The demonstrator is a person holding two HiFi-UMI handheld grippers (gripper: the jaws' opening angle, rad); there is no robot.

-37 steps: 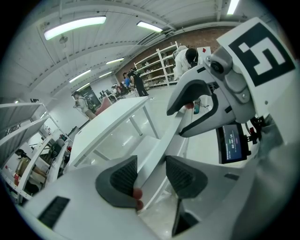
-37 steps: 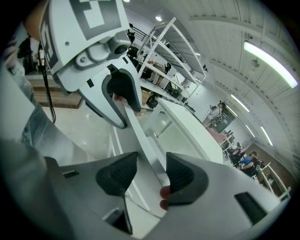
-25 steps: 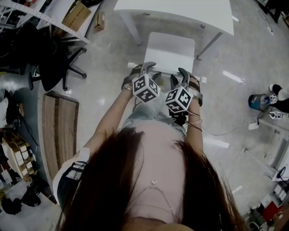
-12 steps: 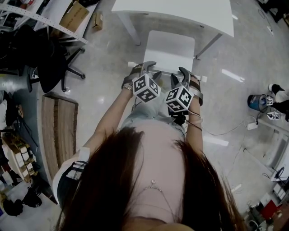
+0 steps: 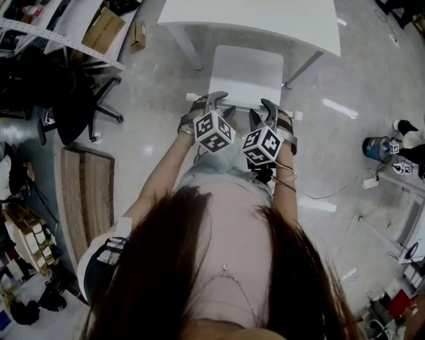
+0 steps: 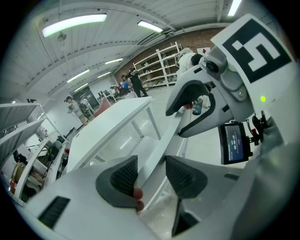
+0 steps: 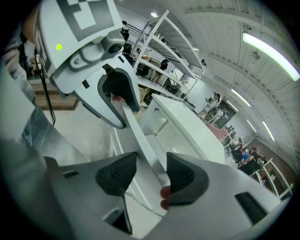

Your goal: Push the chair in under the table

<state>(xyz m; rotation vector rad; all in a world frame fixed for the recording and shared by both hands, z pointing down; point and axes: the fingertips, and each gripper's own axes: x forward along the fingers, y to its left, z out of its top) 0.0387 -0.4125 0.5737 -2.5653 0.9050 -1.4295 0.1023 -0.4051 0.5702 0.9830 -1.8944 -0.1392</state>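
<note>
Head view: a person sets the left gripper (image 5: 214, 101) and right gripper (image 5: 261, 109) side by side on the white chair's (image 5: 247, 70) backrest, jaws closed over its top edge, apparently for a straight, even shove. The seat just meets the white table (image 5: 265, 18), mostly not yet under.

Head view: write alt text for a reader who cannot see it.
Seen from above, a person grips the backrest top of a white chair with the left gripper and right gripper, side by side. The seat's far edge meets the near edge of a white table; a black office chair stands at the left.
</note>
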